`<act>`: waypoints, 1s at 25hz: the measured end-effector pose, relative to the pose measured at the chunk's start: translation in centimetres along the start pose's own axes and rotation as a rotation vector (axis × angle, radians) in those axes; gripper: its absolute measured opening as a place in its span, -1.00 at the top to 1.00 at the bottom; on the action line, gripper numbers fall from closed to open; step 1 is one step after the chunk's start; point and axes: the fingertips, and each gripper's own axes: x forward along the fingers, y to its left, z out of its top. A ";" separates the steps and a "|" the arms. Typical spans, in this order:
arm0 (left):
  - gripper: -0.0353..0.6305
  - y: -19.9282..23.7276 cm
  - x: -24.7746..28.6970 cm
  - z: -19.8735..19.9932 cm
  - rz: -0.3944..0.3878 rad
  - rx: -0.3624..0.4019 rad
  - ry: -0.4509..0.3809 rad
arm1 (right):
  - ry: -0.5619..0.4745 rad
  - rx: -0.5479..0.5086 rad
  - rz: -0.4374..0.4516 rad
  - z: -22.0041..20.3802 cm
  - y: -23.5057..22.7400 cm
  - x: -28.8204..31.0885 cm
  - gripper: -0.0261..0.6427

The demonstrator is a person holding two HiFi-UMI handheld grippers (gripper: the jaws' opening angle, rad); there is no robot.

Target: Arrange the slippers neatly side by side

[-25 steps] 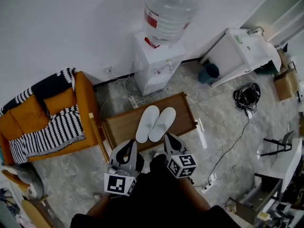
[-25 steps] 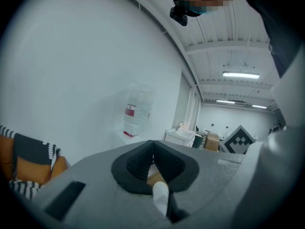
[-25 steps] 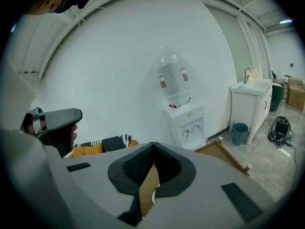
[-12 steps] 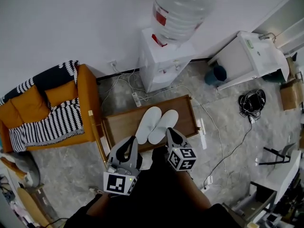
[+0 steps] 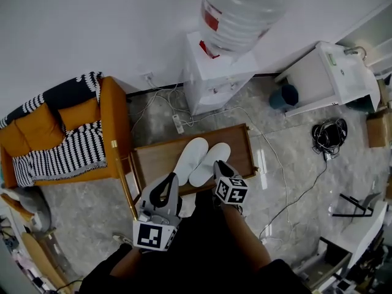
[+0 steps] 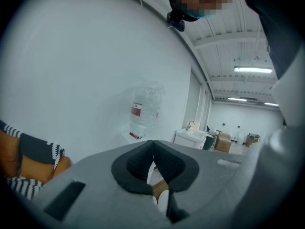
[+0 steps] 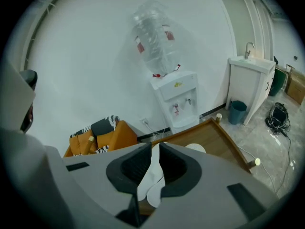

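The grey marbled floor (image 5: 294, 164) carries a low wooden table (image 5: 153, 161). Off the table's near edge hangs the left gripper (image 5: 166, 185), its jaws pressed together on nothing. The right gripper (image 5: 220, 166), likewise closed and empty, is above that same edge, close to the footwear. On the table's middle a white slipper (image 5: 190, 157) and its mate (image 5: 211, 161) lie side by side, touching. An orange sofa (image 5: 49, 139) stands left of the table and a water dispenser (image 5: 214, 81) beyond its far edge.
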 end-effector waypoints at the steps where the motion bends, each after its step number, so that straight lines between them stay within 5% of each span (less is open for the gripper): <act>1: 0.84 0.1 0.2 0.0 0.000 0.000 0.001 | 0.029 0.011 -0.004 -0.7 -0.5 0.7 0.87; 5: 0.84 0.3 0.9 0.4 0.001 0.000 0.001 | 0.149 0.052 -0.030 -3.6 -2.4 3.3 0.63; 12: 0.85 1.1 1.4 0.6 0.018 0.009 0.003 | 0.309 0.142 -0.085 -7.9 -5.6 6.4 0.50; 25: 0.85 1.6 1.4 -0.4 0.044 -0.009 0.035 | 0.387 0.285 -0.111 -11.4 -7.8 8.6 0.54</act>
